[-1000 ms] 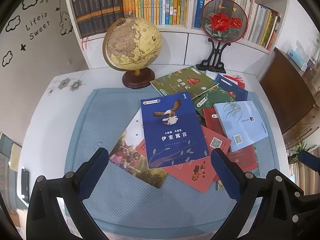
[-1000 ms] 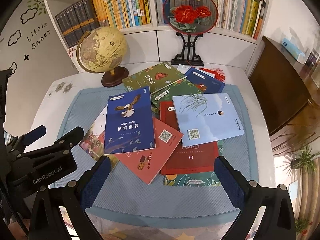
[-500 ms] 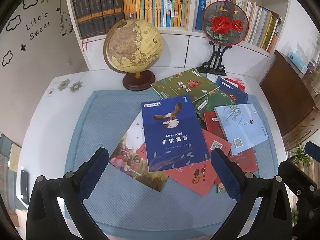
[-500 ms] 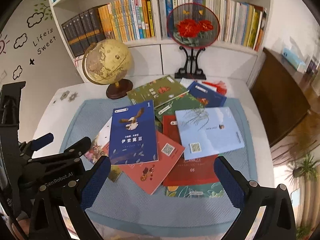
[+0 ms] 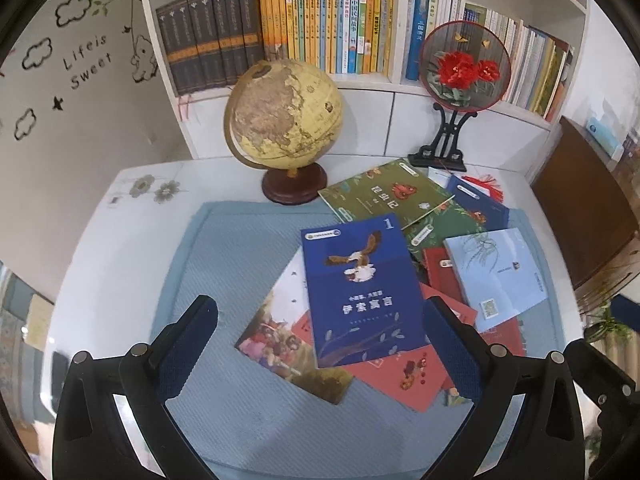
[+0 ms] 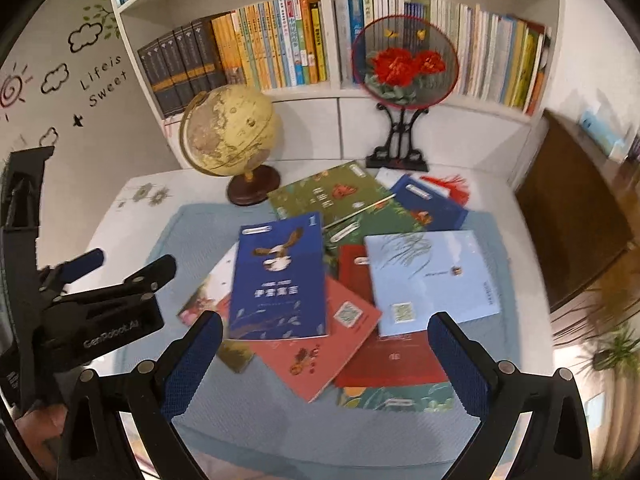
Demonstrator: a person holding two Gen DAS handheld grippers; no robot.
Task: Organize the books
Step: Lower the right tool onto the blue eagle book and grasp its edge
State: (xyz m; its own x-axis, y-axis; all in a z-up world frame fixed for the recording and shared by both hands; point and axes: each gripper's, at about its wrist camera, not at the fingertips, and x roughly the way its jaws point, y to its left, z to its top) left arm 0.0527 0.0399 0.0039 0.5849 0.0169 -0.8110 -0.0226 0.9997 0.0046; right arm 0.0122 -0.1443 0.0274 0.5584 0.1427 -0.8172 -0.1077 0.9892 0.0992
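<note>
Several thin books lie scattered and overlapping on a blue mat point(image 5: 240, 264) point(image 6: 192, 224). On top is a dark blue book with an eagle point(image 5: 360, 292) point(image 6: 280, 280). A light blue book point(image 5: 496, 276) point(image 6: 432, 276) lies to its right, over red ones point(image 6: 392, 356). Green books point(image 5: 388, 196) point(image 6: 332, 196) sit further back. My left gripper point(image 5: 320, 344) hovers open above the mat's near side, empty. Equally open and empty, my right gripper point(image 6: 324, 356) hangs over the near edge. The left gripper's body point(image 6: 100, 308) shows at the left of the right wrist view.
A globe point(image 5: 284, 120) point(image 6: 232, 136) stands behind the mat at the left. A round fan with red flowers on a black stand point(image 5: 464, 68) point(image 6: 404, 64) is at the back right. Behind them a white shelf point(image 5: 312, 20) holds upright books. A brown cabinet point(image 5: 580, 200) stands to the right.
Both grippers have pulled back and tilted up a little, so more of the shelf shows and the books sit lower in both views. No book has moved.
</note>
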